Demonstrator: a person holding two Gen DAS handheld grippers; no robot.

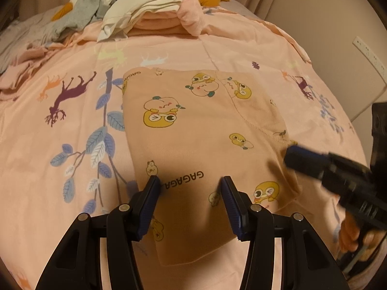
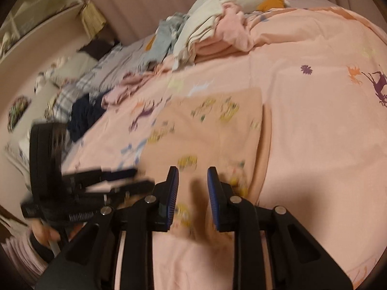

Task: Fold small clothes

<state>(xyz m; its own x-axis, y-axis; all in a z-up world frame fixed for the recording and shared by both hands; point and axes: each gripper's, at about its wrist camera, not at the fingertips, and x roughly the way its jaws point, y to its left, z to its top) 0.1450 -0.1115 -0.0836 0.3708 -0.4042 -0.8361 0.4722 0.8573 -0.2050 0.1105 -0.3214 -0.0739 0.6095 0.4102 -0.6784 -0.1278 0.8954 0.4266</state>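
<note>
Peach printed garment (image 1: 205,125) lies flat mid-bed, edges clear of the clothes pile (image 1: 150,7) at the bed's (image 1: 266,55) far edge. Left gripper (image 1: 191,181) open above its near edge, gripping nothing. Right gripper (image 2: 193,171) narrowly parted, empty, over near right corner.

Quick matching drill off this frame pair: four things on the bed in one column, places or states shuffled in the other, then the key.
Things
1. cartoon-print garment
2. clothes pile
3. left gripper
4. right gripper

Places or states
A. heaped at the far end of the bed
B. jaws open over the garment's near part, beside the GAGAGA lettering
C. laid flat in the middle of the pink bedsheet
D. jaws narrowly apart, nothing between them, over the garment's right edge

Pairs: 1-C, 2-A, 3-B, 4-D
</note>
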